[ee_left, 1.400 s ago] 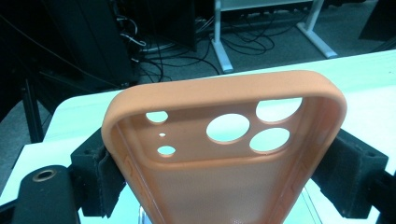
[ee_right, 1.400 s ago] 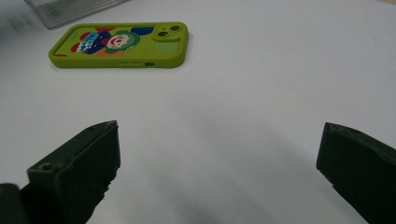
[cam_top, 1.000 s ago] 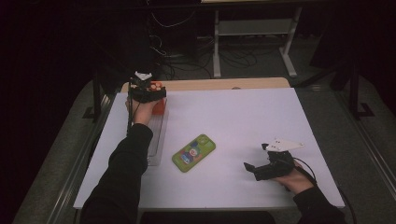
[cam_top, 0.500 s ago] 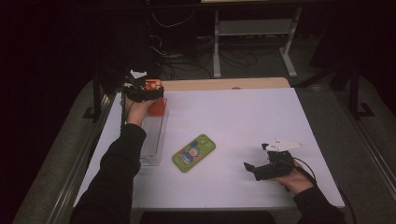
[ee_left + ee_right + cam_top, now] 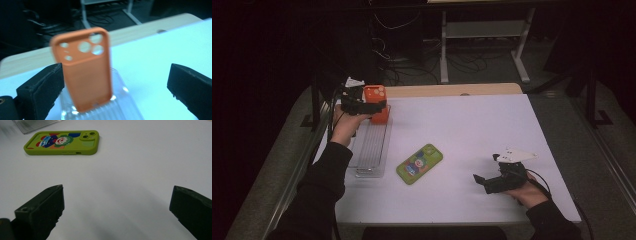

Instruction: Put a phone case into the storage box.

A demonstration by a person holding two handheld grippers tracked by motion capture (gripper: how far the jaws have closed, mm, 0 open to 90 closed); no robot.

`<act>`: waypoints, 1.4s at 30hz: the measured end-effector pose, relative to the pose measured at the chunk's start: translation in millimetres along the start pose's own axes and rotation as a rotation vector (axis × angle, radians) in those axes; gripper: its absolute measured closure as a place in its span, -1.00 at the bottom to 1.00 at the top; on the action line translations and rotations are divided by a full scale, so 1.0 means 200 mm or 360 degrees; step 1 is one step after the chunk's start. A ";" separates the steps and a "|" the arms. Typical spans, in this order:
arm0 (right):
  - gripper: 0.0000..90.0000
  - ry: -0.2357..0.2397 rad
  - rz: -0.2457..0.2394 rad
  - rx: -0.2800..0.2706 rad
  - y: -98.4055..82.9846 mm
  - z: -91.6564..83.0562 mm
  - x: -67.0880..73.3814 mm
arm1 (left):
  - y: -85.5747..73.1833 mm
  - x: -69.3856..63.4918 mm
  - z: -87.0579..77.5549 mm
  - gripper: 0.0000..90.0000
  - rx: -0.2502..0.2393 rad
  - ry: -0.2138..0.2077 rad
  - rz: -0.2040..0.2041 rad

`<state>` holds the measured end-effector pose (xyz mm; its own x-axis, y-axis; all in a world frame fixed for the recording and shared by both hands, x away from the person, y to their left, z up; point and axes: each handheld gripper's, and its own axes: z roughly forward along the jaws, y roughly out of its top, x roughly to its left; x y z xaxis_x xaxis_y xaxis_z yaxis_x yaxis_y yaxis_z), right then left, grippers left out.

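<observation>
1. Around the white table [image 5: 472, 125] lies a dark floor with tangled cables and a grey metal frame [image 5: 482, 30] beyond the far edge; a light wooden strip [image 5: 452, 90] borders that edge.
2. Near the middle of the table, a green phone case with a cartoon print [image 5: 419, 163] lies flat, well apart from both grippers, its long axis running diagonally and its camera end toward the far right.
3. An orange phone case with round camera cut-outs [image 5: 85, 70] stands upright, slightly tilted, its long axis vertical and the cut-outs at the top.
4. Its lower end sits in the far end of a clear ribbed plastic rack [image 5: 373, 147], which lies lengthwise along the table's left side with the rest of its slots empty.
5. The left gripper [image 5: 362, 106] hovers at the orange case, jaws spread wide; the case is just beside the left jaw, though whether they touch I cannot tell.
6. The right gripper [image 5: 484, 180] rests near the table's front right, jaws spread apart over bare table.
</observation>
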<state>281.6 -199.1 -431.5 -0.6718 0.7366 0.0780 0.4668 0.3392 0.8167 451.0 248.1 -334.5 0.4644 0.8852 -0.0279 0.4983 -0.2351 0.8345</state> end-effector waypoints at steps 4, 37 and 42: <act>-1.00 -0.0010 -0.0011 -0.0011 0.01 0.00 0.00 | -0.02 -0.07 -0.02 -0.99 0.0014 -0.0118 0.0034; -1.00 -0.0009 -0.0026 0.0001 0.01 0.01 0.01 | -0.22 -0.48 -0.09 0.22 0.0194 -0.0434 0.0294; -1.00 -0.0004 -0.0018 -0.0002 0.01 0.00 0.01 | -0.28 -0.53 -0.07 0.58 0.0276 -0.0378 0.0340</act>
<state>281.1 -197.3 -430.6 -0.6757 0.7341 0.0672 0.4585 0.3471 0.8181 362.6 172.9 -371.2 0.7187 0.6953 -0.0069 0.4788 -0.4876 0.7301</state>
